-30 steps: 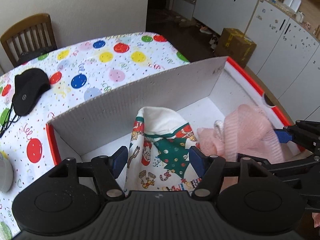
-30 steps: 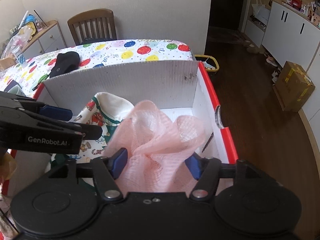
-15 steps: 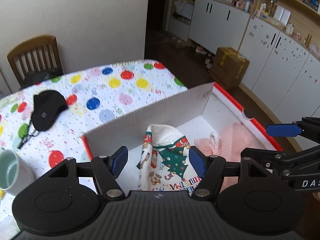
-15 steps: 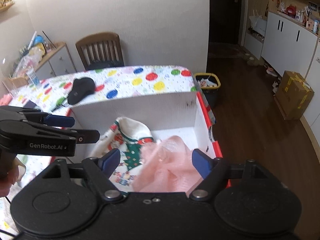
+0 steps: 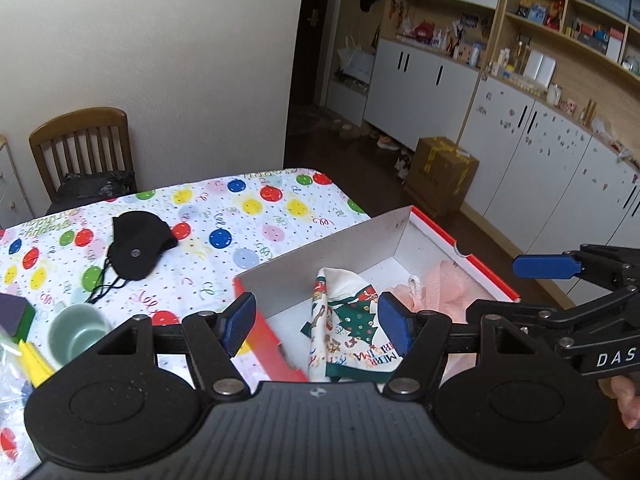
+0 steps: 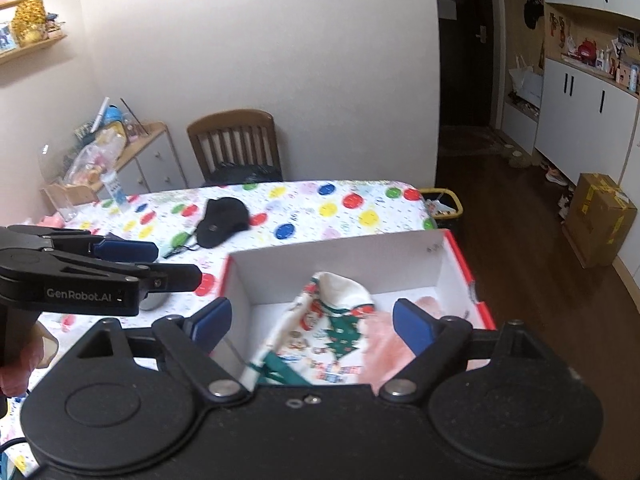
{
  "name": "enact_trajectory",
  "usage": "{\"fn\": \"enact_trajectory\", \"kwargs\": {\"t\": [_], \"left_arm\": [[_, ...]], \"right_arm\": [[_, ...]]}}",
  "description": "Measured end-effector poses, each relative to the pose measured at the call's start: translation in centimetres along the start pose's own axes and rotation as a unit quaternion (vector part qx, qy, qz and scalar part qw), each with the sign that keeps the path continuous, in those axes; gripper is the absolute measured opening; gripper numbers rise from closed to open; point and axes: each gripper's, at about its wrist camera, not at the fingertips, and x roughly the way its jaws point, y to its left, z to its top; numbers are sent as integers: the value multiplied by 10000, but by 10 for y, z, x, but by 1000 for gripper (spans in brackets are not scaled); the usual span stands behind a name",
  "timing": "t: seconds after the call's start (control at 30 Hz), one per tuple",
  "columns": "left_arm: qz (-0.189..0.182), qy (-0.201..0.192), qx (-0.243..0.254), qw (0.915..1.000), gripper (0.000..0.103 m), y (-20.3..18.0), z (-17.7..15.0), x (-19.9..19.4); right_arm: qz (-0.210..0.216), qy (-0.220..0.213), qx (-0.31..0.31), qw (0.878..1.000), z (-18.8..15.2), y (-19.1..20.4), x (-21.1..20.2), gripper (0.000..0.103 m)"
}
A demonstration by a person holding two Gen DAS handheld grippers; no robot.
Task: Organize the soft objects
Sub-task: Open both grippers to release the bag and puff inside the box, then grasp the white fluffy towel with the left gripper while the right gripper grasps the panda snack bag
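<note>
Two soft things already lie in your white cardboard box with the red rim (image 5: 436, 224): the cream Christmas-print fabric stocking (image 5: 348, 320) draped down the middle, and the pink mesh bath puff (image 5: 444, 288) bunched against the right wall, just beside it. They sit side by side, likely so each keeps its own share of the floor.

Your left gripper (image 5: 316, 328) hangs above the box's near edge with its jaws partly apart and nothing between the pads. Your right gripper (image 6: 308, 324) has just been opening; its jaws stand wide, and the puff lies below them, free of the blue pads. Both point down into the box from above.

Out on the desk (image 5: 248, 232) with the balloon-print cloth, the black fabric pouch with a drawstring (image 5: 136, 250) lies well apart from the box, near the pale green ceramic cup (image 5: 78, 334). It looks like the next soft item to fetch; the cup seems no part of this job.
</note>
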Motion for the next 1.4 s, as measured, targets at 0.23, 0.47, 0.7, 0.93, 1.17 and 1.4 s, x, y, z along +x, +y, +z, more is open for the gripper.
{"fn": "enact_trajectory", "kwargs": {"t": [0.23,0.47,0.7,0.93,1.17,1.4], "left_arm": [[12,-256,31,9997,76,30,-18,-49],[55,-436,-44,9990,83,67,-44,-89],[-4,-669,-322,9972,97,107,-73,-122],[-144,-735,-485,9960,103,138,-102,-138],[-170,-731,-356,9965,103,152,-140,-142],[-253,-507,-101,9983,103,151,-174,-138]], "right_arm": [[154,-220,-273,9993,-11,53,-17,93],[309,-201,-373,9986,-27,100,-20,95],[359,-69,-393,9986,-48,138,-16,97],[352,121,-165,9992,-68,161,-3,97],[289,339,184,9988,-86,172,16,97],[215,531,396,9976,-102,181,38,97]]}}
